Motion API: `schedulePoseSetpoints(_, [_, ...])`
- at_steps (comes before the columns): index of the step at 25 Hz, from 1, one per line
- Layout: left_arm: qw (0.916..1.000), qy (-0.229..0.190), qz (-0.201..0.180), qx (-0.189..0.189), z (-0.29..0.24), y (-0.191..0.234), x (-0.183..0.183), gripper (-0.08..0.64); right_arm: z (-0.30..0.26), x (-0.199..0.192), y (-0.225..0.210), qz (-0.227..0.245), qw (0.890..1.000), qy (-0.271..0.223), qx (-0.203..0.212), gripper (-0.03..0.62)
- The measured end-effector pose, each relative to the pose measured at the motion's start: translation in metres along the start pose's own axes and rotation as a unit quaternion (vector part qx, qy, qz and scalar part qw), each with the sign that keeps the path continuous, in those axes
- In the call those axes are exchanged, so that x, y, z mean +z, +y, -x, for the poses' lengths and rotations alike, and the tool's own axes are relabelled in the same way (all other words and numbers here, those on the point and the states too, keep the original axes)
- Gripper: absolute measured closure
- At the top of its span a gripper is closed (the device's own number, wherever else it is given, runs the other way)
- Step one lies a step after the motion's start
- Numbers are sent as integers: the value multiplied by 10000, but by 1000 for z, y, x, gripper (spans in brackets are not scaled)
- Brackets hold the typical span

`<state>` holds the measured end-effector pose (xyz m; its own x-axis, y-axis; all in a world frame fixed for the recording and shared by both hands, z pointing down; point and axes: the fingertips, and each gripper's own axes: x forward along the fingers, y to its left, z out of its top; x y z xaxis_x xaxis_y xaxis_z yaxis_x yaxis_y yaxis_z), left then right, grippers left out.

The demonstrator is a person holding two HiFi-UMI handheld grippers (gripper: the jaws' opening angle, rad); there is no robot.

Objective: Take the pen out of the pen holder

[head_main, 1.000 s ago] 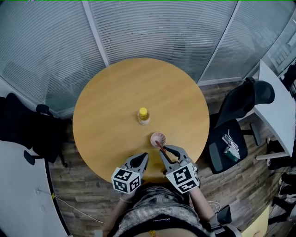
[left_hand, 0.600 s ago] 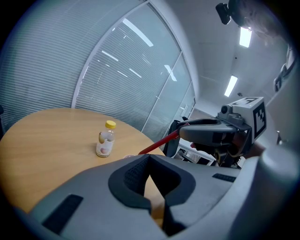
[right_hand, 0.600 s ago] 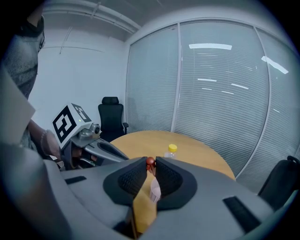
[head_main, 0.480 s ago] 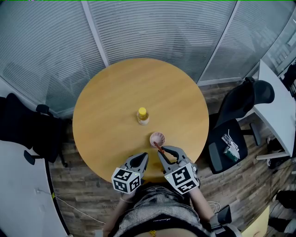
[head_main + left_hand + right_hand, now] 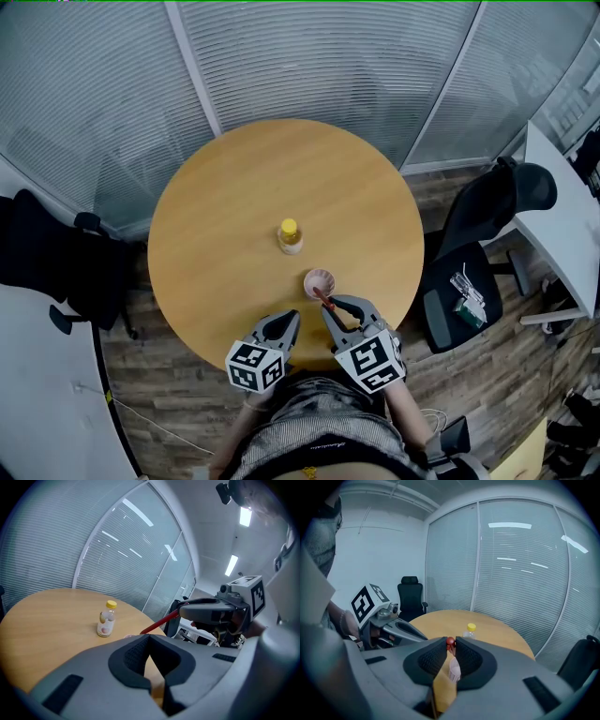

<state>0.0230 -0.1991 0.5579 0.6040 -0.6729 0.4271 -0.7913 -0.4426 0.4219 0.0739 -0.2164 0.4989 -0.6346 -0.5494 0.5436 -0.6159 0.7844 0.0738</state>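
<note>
In the head view, the pink pen holder stands on the round wooden counter, near the edge closest to you. Your right claw sits just on your side of the holder, clamped on the upper end of the red pen. The pen slants down to the holder's mouth. Your left claw hovers left of the holder and nearer you. A yellow-capped bottle stands beyond the holder, slightly left.

In the left gripper view, your left claw's jaws are together with nothing between them. The pen rises rightward into the right claw.

In the right gripper view, the jaws pinch the pen's red top, with the holder just below and the bottle beyond it.
</note>
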Motion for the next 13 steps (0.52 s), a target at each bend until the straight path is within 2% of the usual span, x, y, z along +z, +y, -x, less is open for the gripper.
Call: schedulePoseSetpoints(13, [10000,24,-20,-4,-1,2,-1,555,-5,-7,-1,17,9999,149,19,525])
